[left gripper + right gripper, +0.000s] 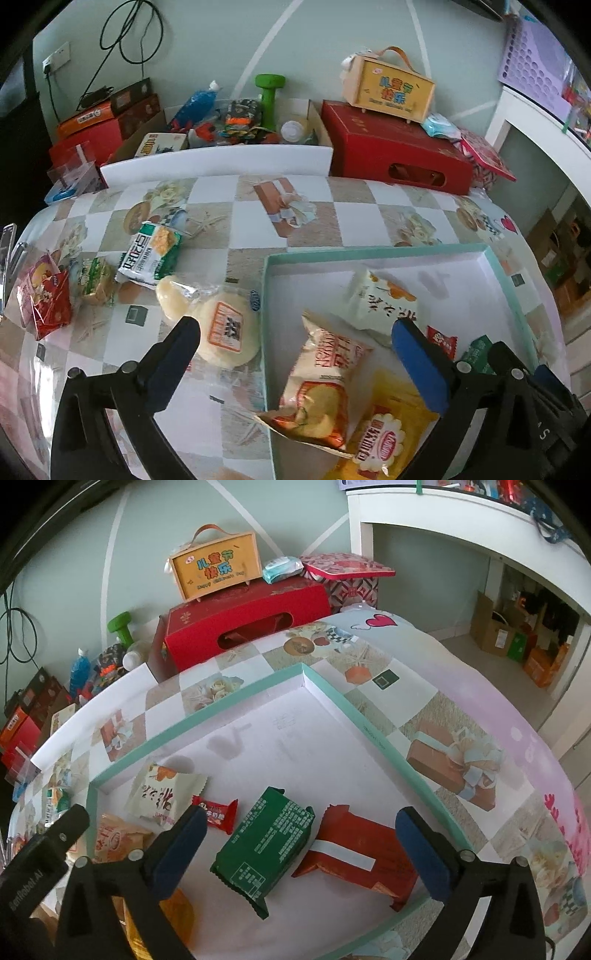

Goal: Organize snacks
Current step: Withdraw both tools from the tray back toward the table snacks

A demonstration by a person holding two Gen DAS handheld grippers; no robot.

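A shallow teal-rimmed tray (369, 251) lies on the patterned tablecloth. My left gripper (295, 332) is open above its left edge, nothing between the fingers. Below it in the tray lie a bread packet (321, 384), a yellow biscuit packet (384, 435) and a white packet (384, 299). Left of the tray, on the cloth, are a round pale cake packet (225, 332), a green-and-white packet (151, 254), a small green packet (96, 280) and a red packet (48, 299). My right gripper (301, 819) is open over a green packet (266, 849) and a red-orange packet (354, 853), touching neither. A small red candy (216, 814) lies beside them.
Along the wall stand a red gift box (395, 147) with a yellow handled box (391, 88) on top, a white cardboard box (229, 155) full of clutter and a green dumbbell (269, 96). A white shelf unit (480, 524) rises beyond the table's right edge.
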